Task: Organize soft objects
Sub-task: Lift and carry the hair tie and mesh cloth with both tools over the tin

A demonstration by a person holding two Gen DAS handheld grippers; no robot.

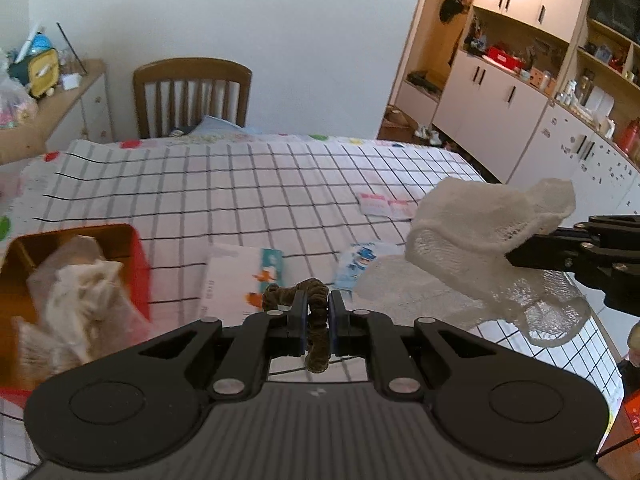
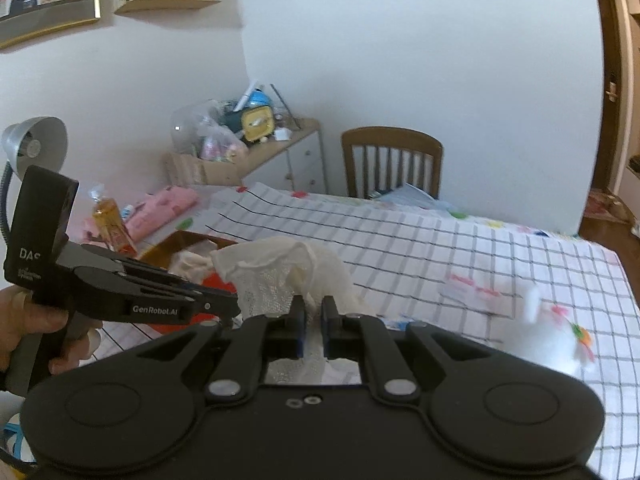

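My left gripper is shut on a brown fuzzy scrunchie, held above the checked tablecloth. My right gripper is shut on a white mesh cloth and holds it in the air; in the left wrist view that cloth hangs from the right gripper at the right. A red box at the left holds crumpled pale cloths; it also shows in the right wrist view behind the left gripper.
Paper packets and leaflets lie on the checked table. A white plush toy lies at the right. A wooden chair stands at the far side. Cabinets line the right wall. A lamp stands left.
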